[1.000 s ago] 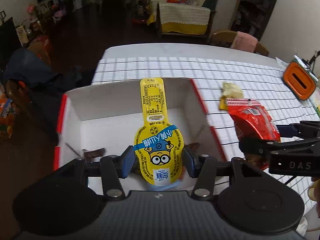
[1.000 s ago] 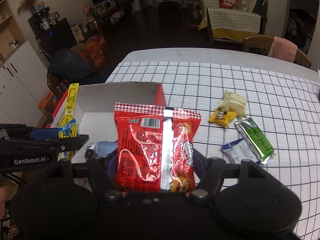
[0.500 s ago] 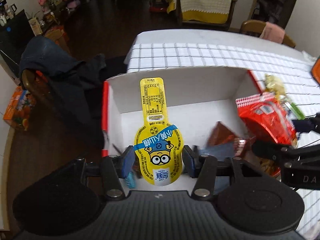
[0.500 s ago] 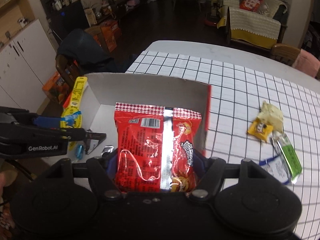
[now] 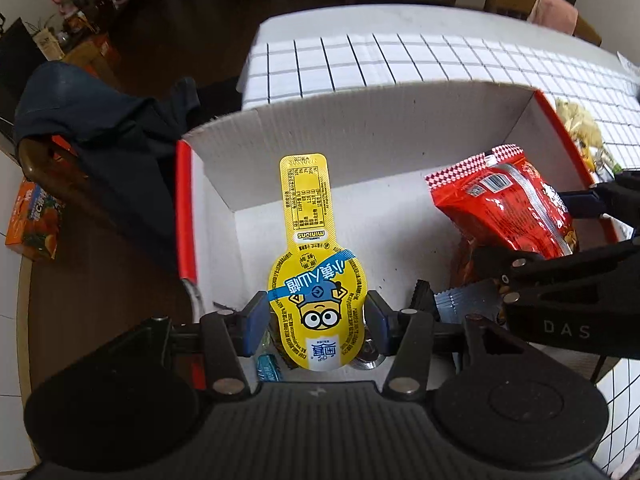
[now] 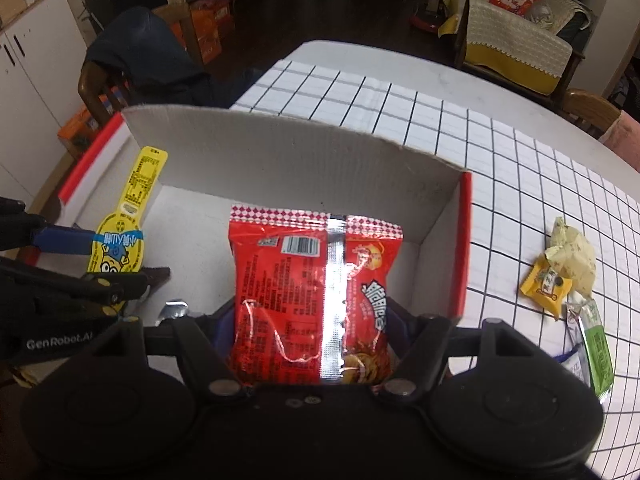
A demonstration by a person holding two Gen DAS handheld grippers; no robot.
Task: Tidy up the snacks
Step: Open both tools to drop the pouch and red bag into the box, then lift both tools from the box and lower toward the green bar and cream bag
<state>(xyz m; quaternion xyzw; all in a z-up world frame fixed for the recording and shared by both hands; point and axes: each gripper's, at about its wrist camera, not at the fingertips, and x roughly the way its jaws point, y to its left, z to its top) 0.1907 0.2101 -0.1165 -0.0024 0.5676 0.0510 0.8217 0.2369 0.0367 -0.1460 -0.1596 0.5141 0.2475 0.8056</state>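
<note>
A: What is seen on the gridded surface [image 6: 500,168]?

B: A white box [image 6: 304,168] is shown, both tools held over it.

A: And what is gripped?

B: A red bag [image 6: 312,300] is clamped in the right tool [image 6: 316,320]; a yellow pouch [image 5: 316,300] is pinched upright by the left tool [image 5: 316,320]. Loose packets [image 6: 560,276] are seen beside the box.

A yellow Minions snack [image 5: 316,304] and a red crinkly bag [image 6: 312,304] stood upright over the white box [image 6: 296,160]; loose packets [image 6: 560,276] lay at 3 o'clock.
</note>
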